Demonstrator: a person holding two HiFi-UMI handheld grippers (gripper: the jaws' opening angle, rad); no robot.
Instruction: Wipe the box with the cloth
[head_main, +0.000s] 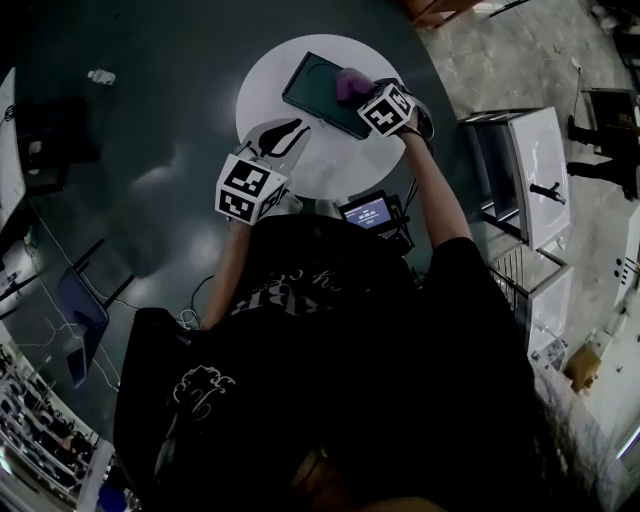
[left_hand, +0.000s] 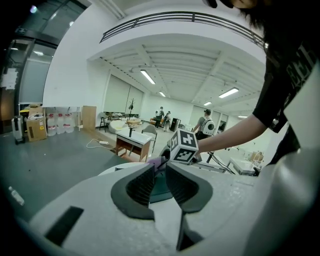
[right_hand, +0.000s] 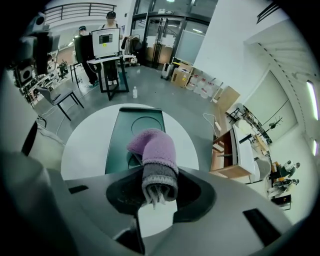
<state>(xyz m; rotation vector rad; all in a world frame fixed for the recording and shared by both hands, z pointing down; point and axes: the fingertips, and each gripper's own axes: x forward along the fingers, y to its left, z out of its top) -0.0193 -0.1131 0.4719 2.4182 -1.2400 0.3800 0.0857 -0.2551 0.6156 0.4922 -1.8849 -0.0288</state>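
Note:
A flat dark green box (head_main: 322, 93) lies on a round white table (head_main: 318, 160). My right gripper (head_main: 362, 94) is shut on a purple and grey cloth (head_main: 350, 82), which rests over the box's right end. In the right gripper view the cloth (right_hand: 154, 159) sticks up from between the jaws of the right gripper (right_hand: 159, 189) and droops over the near end of the box (right_hand: 131, 131). My left gripper (head_main: 285, 133) hovers over the table's near part, beside the box, with its jaws together and nothing between them. Past the left gripper (left_hand: 160, 179) a strip of box (left_hand: 161, 192) and the cloth (left_hand: 156, 161) show.
A small screen device (head_main: 368, 212) sits at the table's near edge by my body. White cabinets (head_main: 535, 170) stand to the right, a dark chair (head_main: 82, 310) to the left. A bottle (head_main: 100, 76) lies on the dark floor. People and desks stand further off.

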